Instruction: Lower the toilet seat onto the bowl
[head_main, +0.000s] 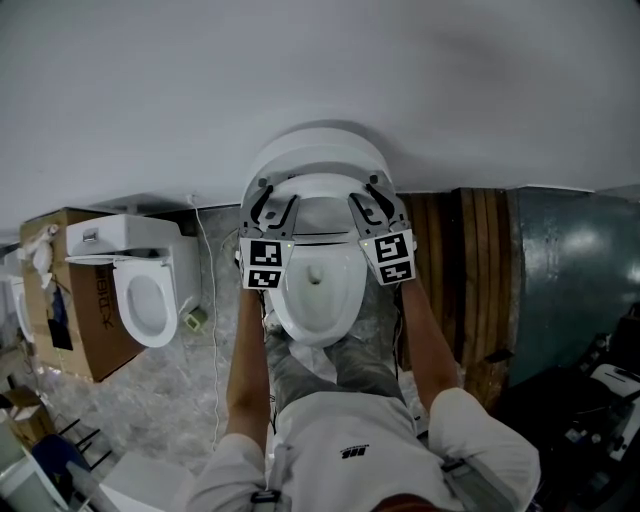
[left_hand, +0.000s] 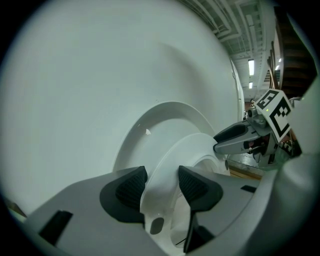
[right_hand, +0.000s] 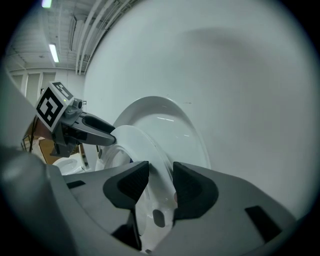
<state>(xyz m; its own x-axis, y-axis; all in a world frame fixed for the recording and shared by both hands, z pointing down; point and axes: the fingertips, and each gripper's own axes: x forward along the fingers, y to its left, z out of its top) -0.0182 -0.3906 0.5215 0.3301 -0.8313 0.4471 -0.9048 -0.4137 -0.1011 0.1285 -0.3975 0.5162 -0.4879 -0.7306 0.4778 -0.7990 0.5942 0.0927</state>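
Note:
A white toilet stands against the wall, its lid (head_main: 318, 150) upright. The toilet seat (head_main: 322, 184) is raised at a tilt above the bowl (head_main: 315, 290). My left gripper (head_main: 277, 205) is shut on the seat's left rim, and my right gripper (head_main: 372, 200) is shut on its right rim. In the left gripper view the seat rim (left_hand: 170, 160) fills the gap of the left gripper (left_hand: 162, 187), with the lid (left_hand: 165, 120) behind and the right gripper (left_hand: 240, 137) across. In the right gripper view the seat (right_hand: 140, 145) sits between the right gripper's (right_hand: 161, 182) pads, the lid (right_hand: 170, 120) behind it.
A second toilet (head_main: 145, 290) and a cardboard box (head_main: 70, 300) stand at the left. A thin cable (head_main: 212, 300) runs down the floor between the toilets. Wooden panels (head_main: 460, 270) and a grey-blue bulk (head_main: 570, 270) stand at the right. The person's legs are right in front of the bowl.

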